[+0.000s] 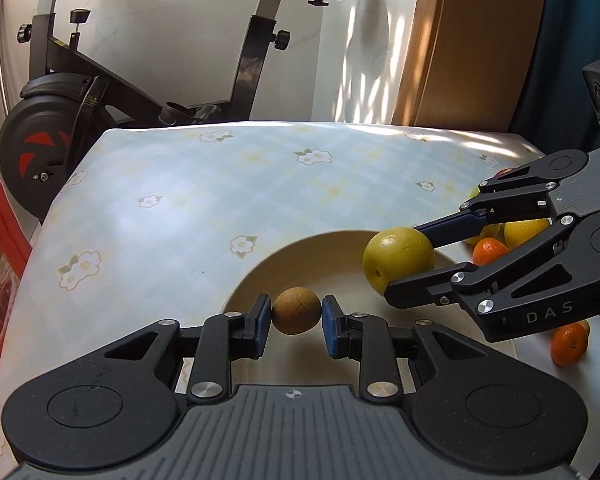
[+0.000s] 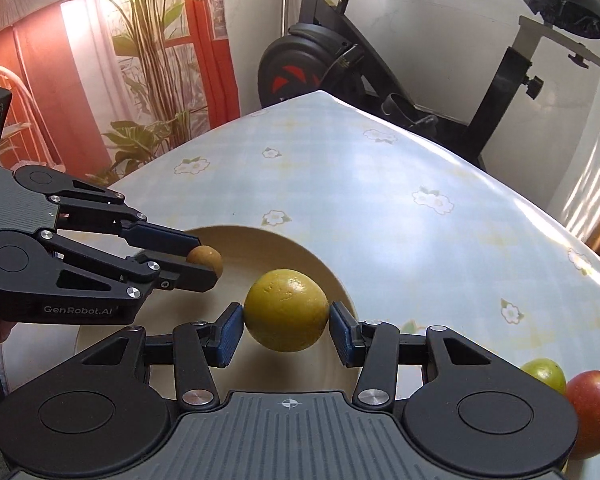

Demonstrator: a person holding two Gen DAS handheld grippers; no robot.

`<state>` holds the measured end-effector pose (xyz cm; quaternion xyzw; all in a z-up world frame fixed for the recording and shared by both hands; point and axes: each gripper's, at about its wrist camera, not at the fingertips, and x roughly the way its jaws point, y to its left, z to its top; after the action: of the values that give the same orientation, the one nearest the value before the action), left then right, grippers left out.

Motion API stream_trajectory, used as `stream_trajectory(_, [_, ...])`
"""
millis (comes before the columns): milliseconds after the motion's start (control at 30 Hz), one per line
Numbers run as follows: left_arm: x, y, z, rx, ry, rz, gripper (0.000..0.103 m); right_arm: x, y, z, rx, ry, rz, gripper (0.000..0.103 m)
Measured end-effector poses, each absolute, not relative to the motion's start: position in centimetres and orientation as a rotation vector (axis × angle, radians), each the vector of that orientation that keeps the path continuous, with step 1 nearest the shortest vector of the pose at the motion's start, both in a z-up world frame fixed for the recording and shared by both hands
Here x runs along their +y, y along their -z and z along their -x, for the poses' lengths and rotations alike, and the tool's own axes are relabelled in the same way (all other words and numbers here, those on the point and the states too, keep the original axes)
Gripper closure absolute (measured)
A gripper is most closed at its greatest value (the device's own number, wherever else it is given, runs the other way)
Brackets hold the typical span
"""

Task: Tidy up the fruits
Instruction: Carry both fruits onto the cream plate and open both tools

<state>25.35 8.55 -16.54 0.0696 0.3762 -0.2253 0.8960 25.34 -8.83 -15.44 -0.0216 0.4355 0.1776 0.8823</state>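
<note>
The left gripper (image 1: 296, 316) is clamped on a small brown round fruit (image 1: 296, 311), its blue pads pressing the fruit from both sides, and holds it above the near part of a cream bowl (image 1: 300, 256) that sits on a table covered by a pale blue checked cloth with white flowers (image 1: 180, 184). The right gripper (image 2: 286, 322) is closed on a larger yellow-green round fruit (image 2: 286, 310), gripped at its widest part, and carries it over the same bowl; in the left wrist view this fruit (image 1: 398, 260) hangs over the bowl's right side, well apart from the brown one. Neither fruit touches the bowl. To the right of the bowl, on the cloth, lie more fruits: two small oranges (image 1: 490, 250), a yellow fruit (image 1: 526, 230) partly hidden behind the right gripper's linkage, and, in the right wrist view, a green fruit (image 2: 542, 372) just beside a red one (image 2: 594, 408). An exercise bike (image 1: 80, 92) stands beyond the table's far edge.
</note>
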Motion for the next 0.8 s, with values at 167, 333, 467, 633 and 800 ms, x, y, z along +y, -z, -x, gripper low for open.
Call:
stream_trajectory(167, [9.0,17.0,-26.3,0.788,0.467,-0.100,0.074,-8.6,16.4,-26.4,0.913,-0.386,0.061,0.059])
stream_trajectory(333, [9.1,17.5,-26.8,0.794,0.465,-0.087,0.074,-8.7,16.7,-26.8,0.906,-0.378,0.054,0.059])
stream_trajectory(467, [9.2,17.7,-27.1,0.793,0.473,-0.074,0.074,-9.1,16.8,-26.5,0.903,-0.377,0.023,0.059])
stream_trajectory(633, [9.3,17.7,-27.3,0.811,0.462,-0.057,0.069,-9.4,16.1,-26.0,0.876,-0.371,0.016,0.058])
stream_trajectory(800, [9.9,16.7,-26.4,0.796,0.449,-0.023,0.066,-10.0,14.6,-24.4,0.833,-0.366,0.024,0.058])
